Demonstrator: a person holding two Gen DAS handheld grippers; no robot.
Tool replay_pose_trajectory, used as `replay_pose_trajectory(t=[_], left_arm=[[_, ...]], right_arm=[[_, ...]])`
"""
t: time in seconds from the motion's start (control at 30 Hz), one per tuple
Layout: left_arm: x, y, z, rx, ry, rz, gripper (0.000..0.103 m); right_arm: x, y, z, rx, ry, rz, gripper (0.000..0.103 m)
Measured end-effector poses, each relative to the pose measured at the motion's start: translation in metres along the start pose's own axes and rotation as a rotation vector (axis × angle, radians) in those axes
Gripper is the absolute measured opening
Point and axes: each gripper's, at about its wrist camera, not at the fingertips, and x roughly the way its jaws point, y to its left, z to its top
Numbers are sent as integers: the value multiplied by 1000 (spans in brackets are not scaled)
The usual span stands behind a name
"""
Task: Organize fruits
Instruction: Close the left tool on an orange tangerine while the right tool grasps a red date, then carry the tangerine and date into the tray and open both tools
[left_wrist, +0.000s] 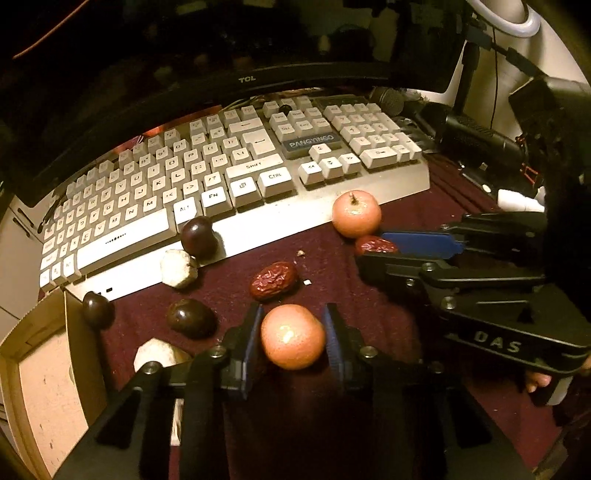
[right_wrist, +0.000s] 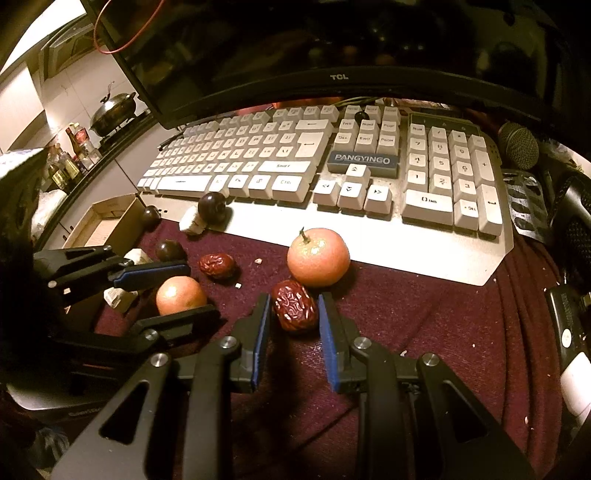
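**Colleague:** Where do the two tools stand?

**Me:** My left tool (left_wrist: 293, 332) is spread around the near orange fruit (left_wrist: 293, 336), one blue pad at each side. I see a sliver of gap at both pads, so I judge it open, not yet clamped. My right tool (right_wrist: 293, 314) brackets a wrinkled red date (right_wrist: 295, 305) in the same way: jaws apart, nothing gripped. Both fruits sit on the maroon cloth (right_wrist: 424, 325) that covers the desk.

**Colleague:** How much is sorted?

**Me:** By my reading, almost nothing. The cardboard box (left_wrist: 48, 373) at the left edge shows only its bare floor (part of it lies outside the frame, so I cannot vouch for all of it). Everything else lies loose: a second orange fruit (left_wrist: 356, 214) against the keyboard (left_wrist: 236, 166), with the date that my right tool brackets just beside it, another date (left_wrist: 274, 280) in the middle of the cloth, three dark round fruits (left_wrist: 198, 236), one of them touching the box wall, and two pale lumps (left_wrist: 179, 267) that I cannot name.

**Colleague:** So what is left?

**Me:** Nearly the whole job, I think: closing on these two, moving them, then the rest. The round ones may roll if nudged.
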Motion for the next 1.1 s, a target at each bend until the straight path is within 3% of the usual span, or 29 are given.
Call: replay_pose_trajectory(t=[0.4, 0.73, 1.1], left_arm=[[-27, -7, -24, -36, -29, -62, 32], [-72, 4, -59, -150, -113, -107, 32], [-145, 42, -105, -268, -242, -60, 32]], right_arm=[[-20, 8, -1, 13, -50, -3, 27], [-34, 36, -22, 3, -67, 8, 27], [-43, 91, -28, -53, -78, 42, 27]])
